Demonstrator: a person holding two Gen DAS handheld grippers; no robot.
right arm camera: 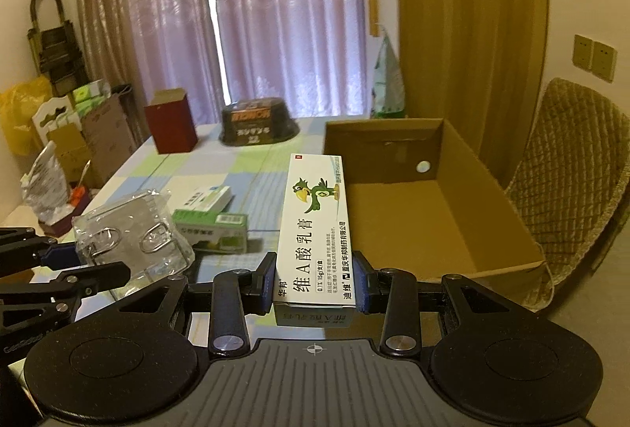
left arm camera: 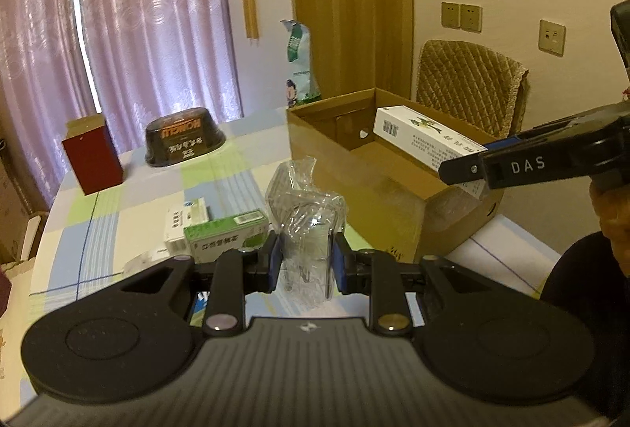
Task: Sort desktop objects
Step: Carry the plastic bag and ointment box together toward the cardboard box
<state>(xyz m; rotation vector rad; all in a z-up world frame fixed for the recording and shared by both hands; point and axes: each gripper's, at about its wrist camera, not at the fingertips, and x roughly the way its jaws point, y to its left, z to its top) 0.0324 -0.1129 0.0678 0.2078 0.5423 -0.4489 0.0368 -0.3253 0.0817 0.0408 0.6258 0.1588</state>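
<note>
The left gripper (left arm camera: 305,263) squeezes a clear plastic pack (left arm camera: 305,214). The right gripper (right arm camera: 315,283) pinches a white box (right arm camera: 315,230), with the cardboard box (right arm camera: 453,230) just ahead.

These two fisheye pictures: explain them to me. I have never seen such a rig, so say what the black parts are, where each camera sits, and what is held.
There is no robot here. A person holds a two-finger gripper in each hand, with a camera on each looking forward along its fingers.

The left wrist view shows the left gripper shut on a clear plastic package. The right wrist view shows the right gripper shut on a white ointment box with a green bird on it, held over the near edge of the open cardboard box.

On the checked tablecloth lie a green medicine box, a smaller white-and-green box, a dark red box and a dark bowl-shaped container.
</note>
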